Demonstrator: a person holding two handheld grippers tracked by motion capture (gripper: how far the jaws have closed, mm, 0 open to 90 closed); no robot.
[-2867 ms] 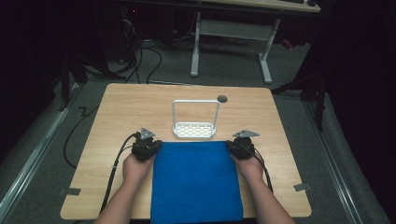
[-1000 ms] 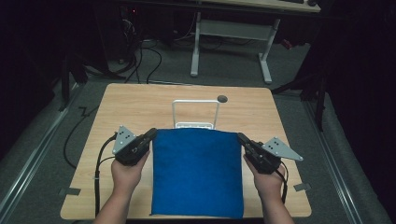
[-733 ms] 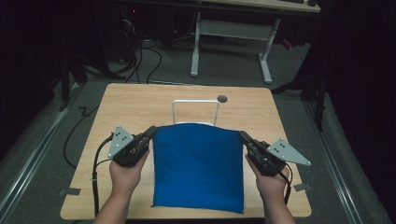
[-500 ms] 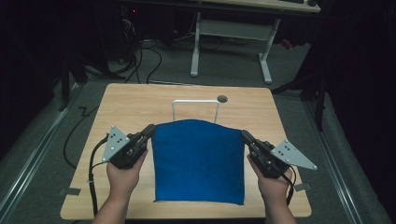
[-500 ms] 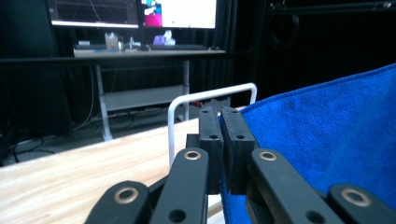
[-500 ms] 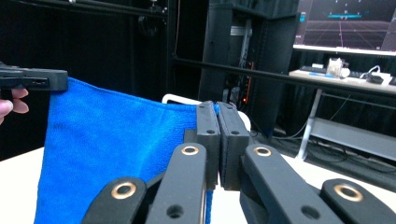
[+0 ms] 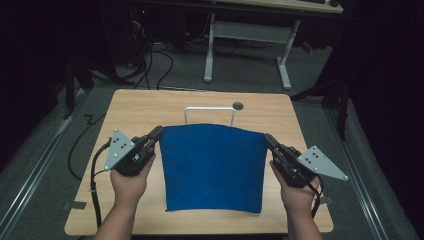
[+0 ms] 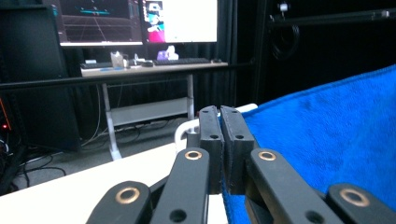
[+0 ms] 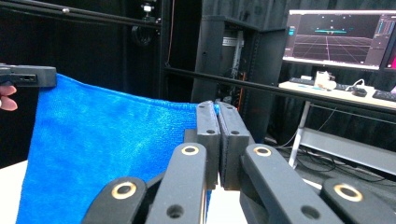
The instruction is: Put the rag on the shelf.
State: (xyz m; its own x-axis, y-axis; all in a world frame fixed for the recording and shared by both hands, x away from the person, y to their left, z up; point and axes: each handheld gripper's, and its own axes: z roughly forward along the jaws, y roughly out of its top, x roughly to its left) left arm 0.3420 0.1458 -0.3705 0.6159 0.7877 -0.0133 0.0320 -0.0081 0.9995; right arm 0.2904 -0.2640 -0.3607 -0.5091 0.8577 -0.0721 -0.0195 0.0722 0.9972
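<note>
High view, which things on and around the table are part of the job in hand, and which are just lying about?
In the job:
- blue terry cloth, held up by its far corners
- left gripper, shut on one corner
- right gripper, shut on the other

Lying about:
- white wire rack behind the cloth
- round dark hole in the wooden table
</note>
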